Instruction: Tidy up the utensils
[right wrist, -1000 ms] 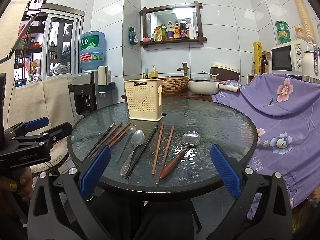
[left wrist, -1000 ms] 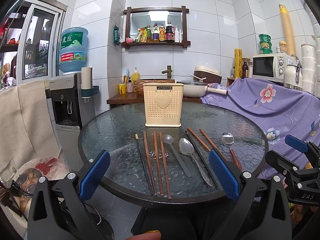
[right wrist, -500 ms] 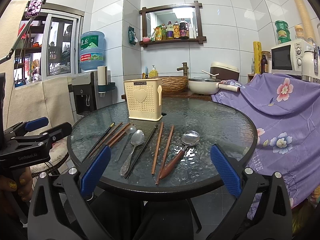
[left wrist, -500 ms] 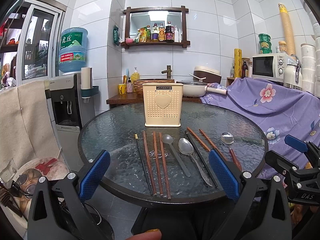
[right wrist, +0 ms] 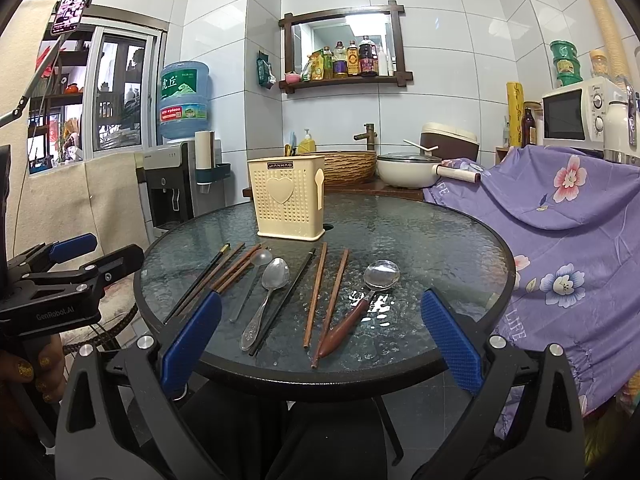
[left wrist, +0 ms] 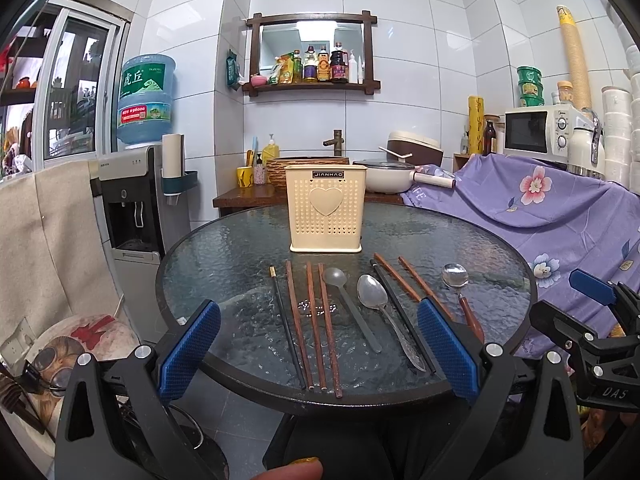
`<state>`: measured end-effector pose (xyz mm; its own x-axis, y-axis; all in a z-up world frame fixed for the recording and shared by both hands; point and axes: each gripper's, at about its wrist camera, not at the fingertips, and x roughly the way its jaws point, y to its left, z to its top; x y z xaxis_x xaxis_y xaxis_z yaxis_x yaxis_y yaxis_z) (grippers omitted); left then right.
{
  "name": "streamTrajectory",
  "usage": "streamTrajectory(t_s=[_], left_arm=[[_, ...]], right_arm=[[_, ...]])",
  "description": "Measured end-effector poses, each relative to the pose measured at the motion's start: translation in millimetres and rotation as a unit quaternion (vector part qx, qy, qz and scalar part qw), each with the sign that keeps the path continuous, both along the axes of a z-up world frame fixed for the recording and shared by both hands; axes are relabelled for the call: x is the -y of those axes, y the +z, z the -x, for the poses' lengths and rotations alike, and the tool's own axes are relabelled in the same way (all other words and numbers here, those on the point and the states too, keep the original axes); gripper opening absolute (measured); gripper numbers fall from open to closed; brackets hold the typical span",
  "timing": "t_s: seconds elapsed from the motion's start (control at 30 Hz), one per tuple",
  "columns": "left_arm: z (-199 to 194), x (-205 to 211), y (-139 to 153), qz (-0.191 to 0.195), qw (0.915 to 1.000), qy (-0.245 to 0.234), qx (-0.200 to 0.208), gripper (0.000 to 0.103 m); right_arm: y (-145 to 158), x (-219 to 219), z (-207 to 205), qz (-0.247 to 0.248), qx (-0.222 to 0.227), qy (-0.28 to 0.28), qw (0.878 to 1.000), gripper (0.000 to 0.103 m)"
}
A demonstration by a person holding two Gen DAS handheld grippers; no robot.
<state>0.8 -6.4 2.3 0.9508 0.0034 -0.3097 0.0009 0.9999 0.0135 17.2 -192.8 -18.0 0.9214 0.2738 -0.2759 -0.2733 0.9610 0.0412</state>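
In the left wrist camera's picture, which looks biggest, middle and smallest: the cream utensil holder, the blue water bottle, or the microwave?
Largest to smallest as they appear:
1. cream utensil holder
2. blue water bottle
3. microwave

The bottle and microwave look fairly close in size. The holder stands nearest the camera, so its real size may rank lower.

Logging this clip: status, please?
Left gripper and right gripper open, empty. Chopsticks and spoons on table, holder unfilled. Nothing blocking.

Textured glass table [left wrist: 460,240], perforated matt plastic holder [left wrist: 325,212], wooden chopsticks [left wrist: 316,320]
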Motion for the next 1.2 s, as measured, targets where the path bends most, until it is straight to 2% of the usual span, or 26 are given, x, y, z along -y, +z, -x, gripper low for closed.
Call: streamTrajectory(t_s=[0.4,0.57,0.97,1.1,1.2], left_arm=[[0,-1,0,0.001,1.0,0.001,-0.002,0.097],[-11,0,-5,-0.009,0.9996,0.011,-0.026,0.097],[-52,-17,-11,-0.004,0.9962,0.01,-0.086,0.097],[-71,-26,-11,0.004,0.994,0.009,-0.109,0.097],[-87,-33,-13,0.005,0.9916,0.012,-0.129,0.097]], right_arm=[[-1,0,0,0.0,-0.002,-0.001,1.0,0.098],[-4,0,-8,0.006,-0.014,-0.012,1.0,0.098],[-17,13,-51,0.012,-0.085,-0.057,0.995,0.098],[-22,16,-74,0.026,-0.118,-0.072,0.99,0.098],[-26,20,-98,0.028,-0.159,-0.073,0.984,0.098]])
